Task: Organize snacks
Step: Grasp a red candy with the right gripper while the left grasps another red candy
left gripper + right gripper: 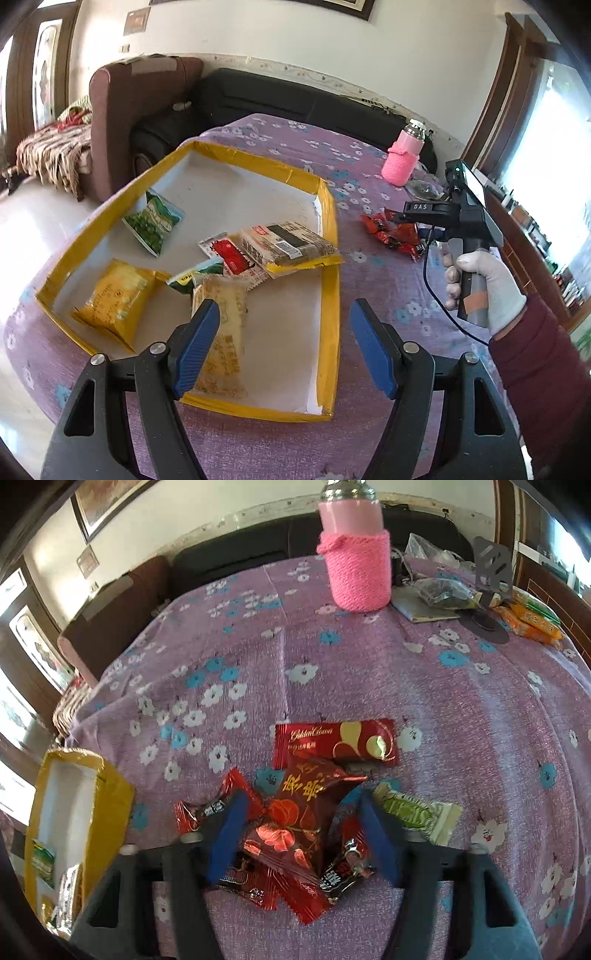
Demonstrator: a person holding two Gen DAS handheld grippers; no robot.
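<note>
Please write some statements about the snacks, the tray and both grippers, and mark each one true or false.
1. The left gripper is open with nothing between its jaws. True.
2. The yellow-rimmed tray has no snacks in it. False: several packets lie inside, among them a green packet.
3. The right gripper is shut on the pink bottle. False: its jaws are open around the red packets.
4. The Golden Crown packet lies on the purple tablecloth, outside the tray. True.
</note>
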